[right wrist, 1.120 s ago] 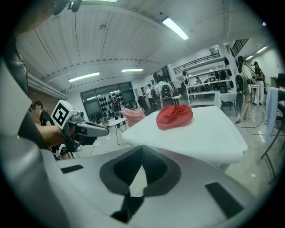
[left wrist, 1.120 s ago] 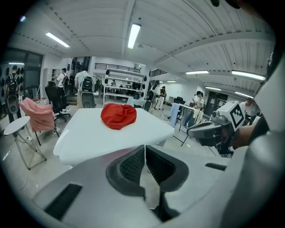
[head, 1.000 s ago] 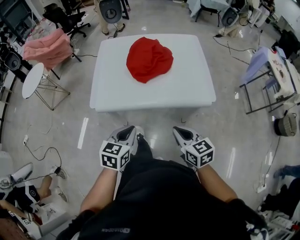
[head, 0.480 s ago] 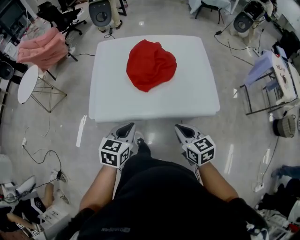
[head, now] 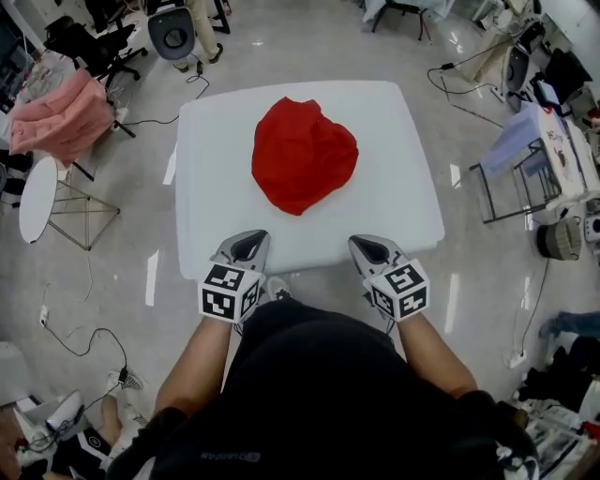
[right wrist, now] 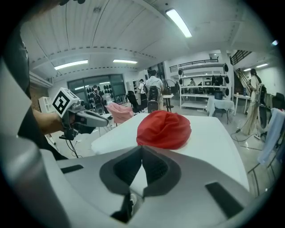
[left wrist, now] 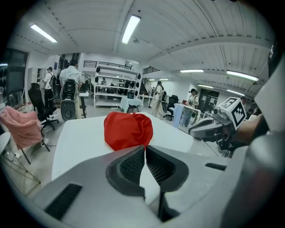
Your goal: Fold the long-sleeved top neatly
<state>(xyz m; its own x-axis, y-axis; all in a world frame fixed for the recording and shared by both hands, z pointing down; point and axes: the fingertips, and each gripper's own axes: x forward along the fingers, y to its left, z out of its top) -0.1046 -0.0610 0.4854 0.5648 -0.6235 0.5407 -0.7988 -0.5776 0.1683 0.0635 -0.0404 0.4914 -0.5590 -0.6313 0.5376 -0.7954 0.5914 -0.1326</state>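
With our forearms reaching down in front of us, we've got both grippers side by side at the near edge of the white table (head: 403, 211). The left gripper (head: 248, 242) is left of that edge's middle, with its jaws pressed together and nothing between the pads. The right gripper (head: 368, 248) is right of the middle. Same story there, jaws closed and empty. Both point across the table and neither touches any cloth.

Further in we find the red long-sleeved top (head: 303, 155). It's a crumpled heap about midway between the left and right edges, a little nearer the far edge than the near one, and well apart from both grippers. It's bunched too tightly for us to pick out a sleeve. Bare white tabletop shows all round it.

Off the left edge we see a small round white side table (head: 37, 187), and past it a pink garment (head: 61, 117) draped over a chair. Beyond the far left corner sits an office chair (head: 173, 28). Off the right edge there's a metal rack with pale blue cloth (head: 520, 141) over it.
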